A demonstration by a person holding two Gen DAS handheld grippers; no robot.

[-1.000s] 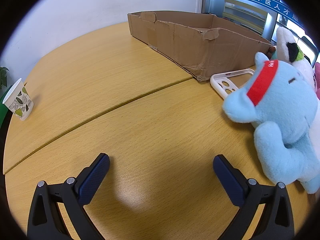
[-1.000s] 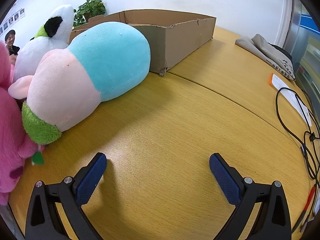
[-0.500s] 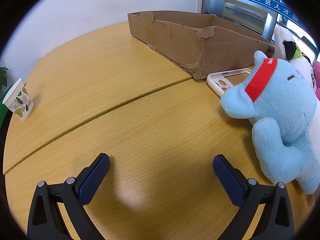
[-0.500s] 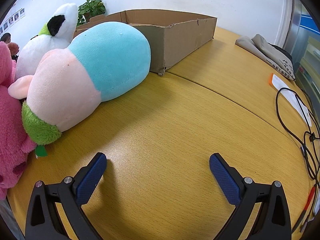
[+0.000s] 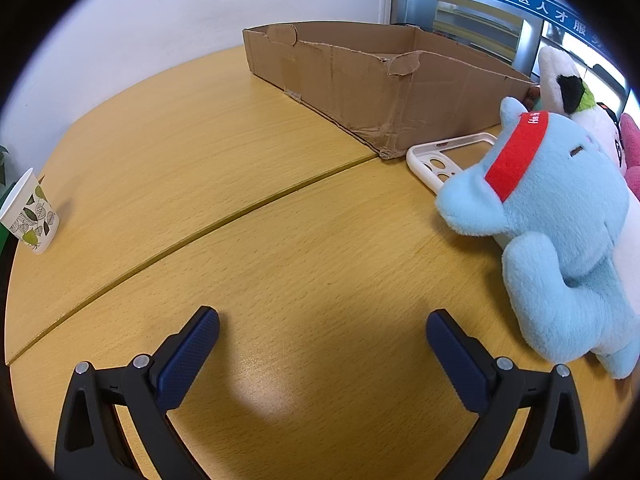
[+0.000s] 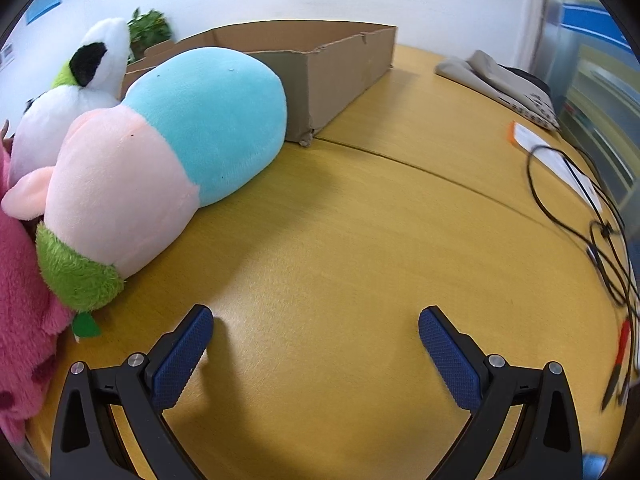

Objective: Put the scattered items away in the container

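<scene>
A shallow cardboard box [image 5: 360, 76] stands at the back of the wooden table; it also shows in the right wrist view [image 6: 332, 64]. A light blue plush with a red headband [image 5: 560, 216] lies at the right of the left wrist view, on a white phone case [image 5: 448, 156]. In the right wrist view a blue and pink plush [image 6: 168, 152] lies against the box, with a white plush [image 6: 68, 96] behind and a pink plush [image 6: 20, 300] at left. My left gripper [image 5: 322, 336] is open and empty over bare table. My right gripper [image 6: 316, 332] is open and empty.
A paper cup with a leaf print [image 5: 28, 216] stands near the table's left edge. Black cables [image 6: 592, 224], a paper slip [image 6: 556, 160] and a folded grey cloth [image 6: 504, 80] lie at the right. A seam [image 5: 224, 220] crosses the tabletop.
The left view has shifted slightly, the blue plush now sits further left in it. The right view has swung left and is blurred at the right. Both grippers stay open.
</scene>
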